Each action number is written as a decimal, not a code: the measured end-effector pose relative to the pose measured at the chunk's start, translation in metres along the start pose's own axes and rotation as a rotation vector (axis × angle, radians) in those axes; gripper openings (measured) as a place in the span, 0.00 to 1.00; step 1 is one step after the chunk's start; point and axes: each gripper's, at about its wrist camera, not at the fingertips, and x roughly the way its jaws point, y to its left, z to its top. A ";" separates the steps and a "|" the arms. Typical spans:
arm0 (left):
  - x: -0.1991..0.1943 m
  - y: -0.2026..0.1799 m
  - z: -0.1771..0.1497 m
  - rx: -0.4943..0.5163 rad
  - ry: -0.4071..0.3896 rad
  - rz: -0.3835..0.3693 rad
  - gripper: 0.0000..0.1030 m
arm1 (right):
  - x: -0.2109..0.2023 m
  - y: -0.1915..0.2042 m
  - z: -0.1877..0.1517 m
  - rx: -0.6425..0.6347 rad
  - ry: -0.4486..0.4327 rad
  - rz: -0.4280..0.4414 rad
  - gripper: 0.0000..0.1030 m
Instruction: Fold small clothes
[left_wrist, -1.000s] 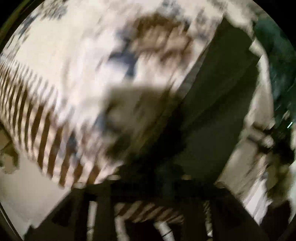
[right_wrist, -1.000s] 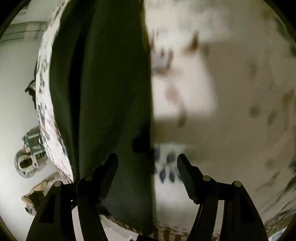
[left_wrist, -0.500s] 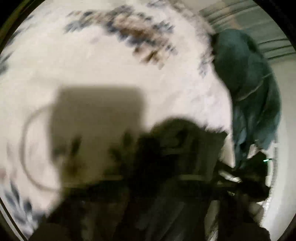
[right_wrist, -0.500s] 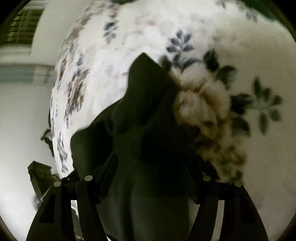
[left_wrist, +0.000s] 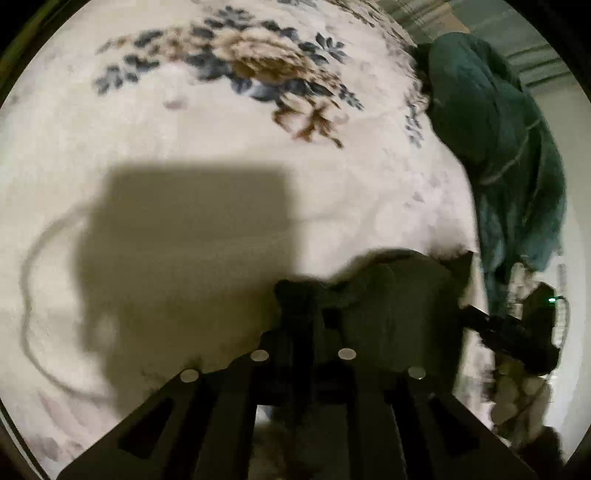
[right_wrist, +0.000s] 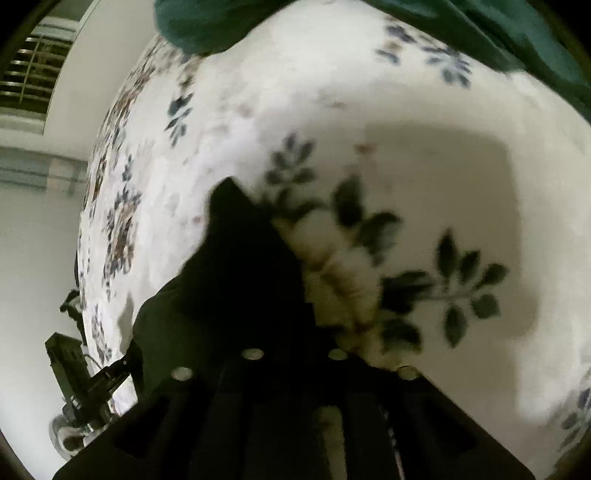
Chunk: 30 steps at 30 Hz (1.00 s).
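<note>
- Step in hand, as I judge it: a fold of the dark garment (left_wrist: 391, 302), which lies bunched on the floral blanket (left_wrist: 221, 177) between both tools.
- Left tool (left_wrist: 304, 295): fingers nearly together, pinching a dark edge of it.
- Right tool (right_wrist: 291, 332): jaws just closing, dark cloth between them; whether the pads press, I cannot tell.
- Next move calls for carrying both held edges across together, kept level and taut.
- Count: two tools, one dark garment, one green garment (left_wrist: 509, 155) waiting at the blanket's edge.

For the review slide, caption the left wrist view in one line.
Left tongs shut on a dark garment over a floral blanket, teal garment beyond.
</note>
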 end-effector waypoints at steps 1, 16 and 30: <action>-0.005 0.004 -0.003 -0.024 0.015 -0.014 0.17 | -0.004 0.006 -0.008 -0.005 0.009 0.014 0.50; -0.110 0.073 -0.273 -0.310 0.099 -0.090 0.62 | -0.047 -0.065 -0.284 0.087 0.357 -0.033 0.55; -0.080 0.044 -0.419 -0.232 0.126 0.157 0.04 | -0.032 -0.100 -0.457 0.121 0.415 0.011 0.19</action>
